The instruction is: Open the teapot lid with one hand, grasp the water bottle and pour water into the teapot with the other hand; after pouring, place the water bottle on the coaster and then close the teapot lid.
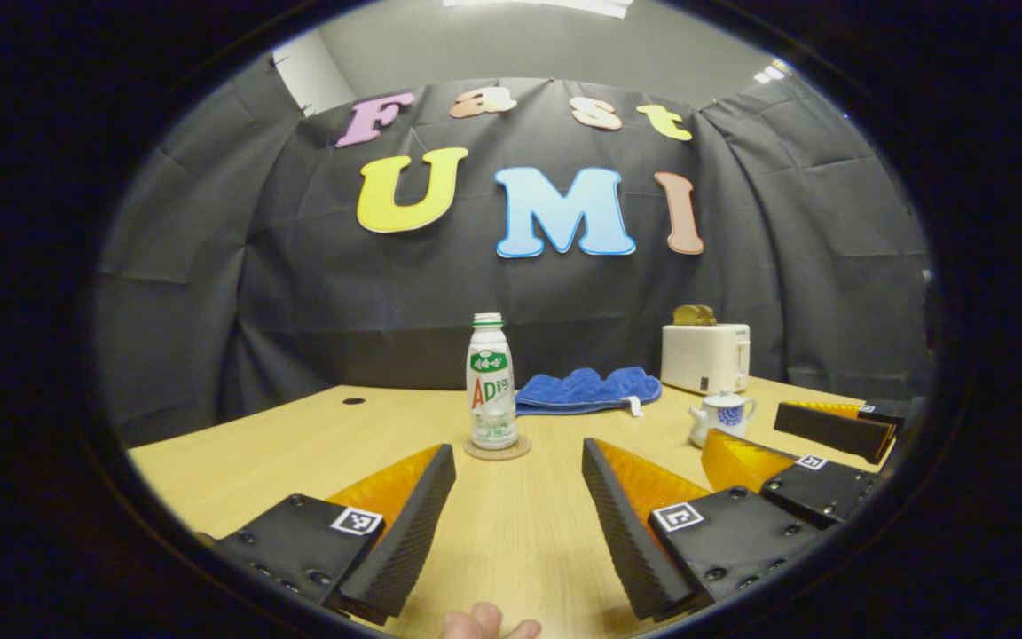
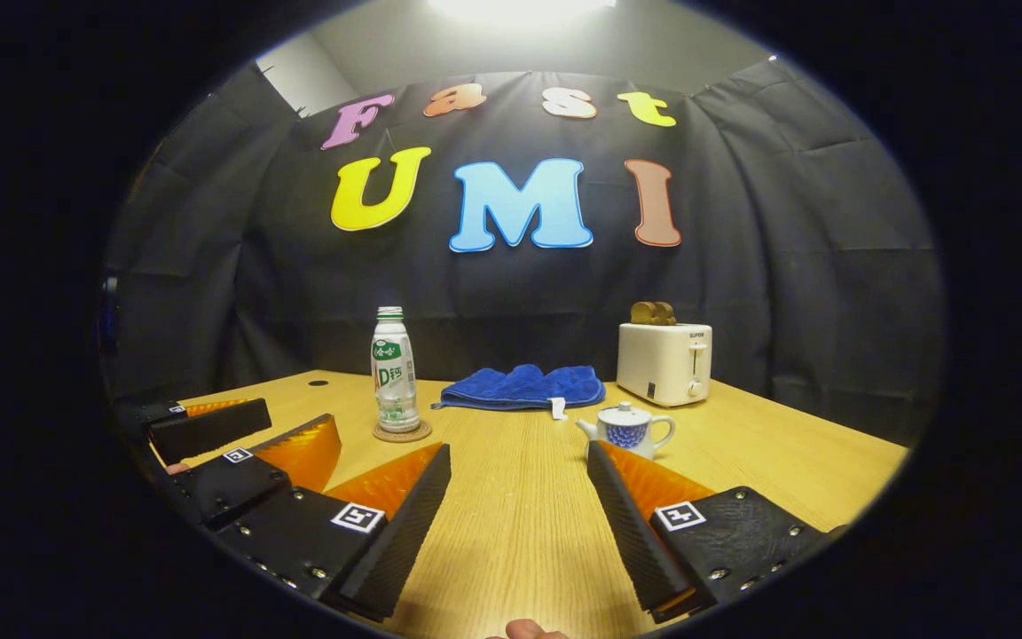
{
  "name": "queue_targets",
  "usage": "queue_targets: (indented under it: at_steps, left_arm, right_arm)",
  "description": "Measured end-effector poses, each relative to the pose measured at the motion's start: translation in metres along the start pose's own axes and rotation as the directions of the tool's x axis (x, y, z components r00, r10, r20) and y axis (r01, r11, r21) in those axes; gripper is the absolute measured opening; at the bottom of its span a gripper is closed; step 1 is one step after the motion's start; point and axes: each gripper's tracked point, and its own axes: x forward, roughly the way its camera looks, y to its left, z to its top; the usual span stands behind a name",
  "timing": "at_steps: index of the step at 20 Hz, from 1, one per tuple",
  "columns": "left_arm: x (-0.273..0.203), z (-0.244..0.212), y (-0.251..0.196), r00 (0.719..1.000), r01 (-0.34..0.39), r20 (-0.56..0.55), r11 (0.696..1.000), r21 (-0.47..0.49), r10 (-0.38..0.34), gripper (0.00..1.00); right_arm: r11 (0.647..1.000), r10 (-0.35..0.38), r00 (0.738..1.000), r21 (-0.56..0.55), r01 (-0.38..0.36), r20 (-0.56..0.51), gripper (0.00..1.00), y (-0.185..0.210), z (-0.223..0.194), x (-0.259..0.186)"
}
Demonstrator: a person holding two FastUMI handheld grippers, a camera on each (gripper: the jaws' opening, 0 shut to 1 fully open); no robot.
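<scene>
A white water bottle [image 1: 491,383] with a green label stands upright on a round coaster [image 1: 498,449] mid-table; it also shows in the right gripper view [image 2: 394,371]. A small white-and-blue teapot [image 2: 625,429] with its lid on sits to the right, also visible in the left gripper view [image 1: 721,416]. My left gripper [image 1: 518,484] is open, low over the table, short of the bottle. My right gripper [image 2: 518,484] is open too, the teapot just beyond its right finger. Each gripper appears at the edge of the other's view.
A blue cloth [image 2: 524,387] lies folded at the back of the wooden table [image 2: 511,532]. A white toaster [image 2: 664,362] holding bread stands at the back right. A small dark hole [image 1: 353,401] marks the table's far left.
</scene>
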Motion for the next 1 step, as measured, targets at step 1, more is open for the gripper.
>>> queue_targets:
  at_steps: [1]
  left_arm:
    - [0.0009,0.0012,-0.0048,1.0,0.015,0.004,1.0,0.003,-0.015,0.99]
  right_arm:
    - [1.0,-0.001,1.0,0.002,0.001,0.001,0.95,0.0,0.0012,-0.0001]
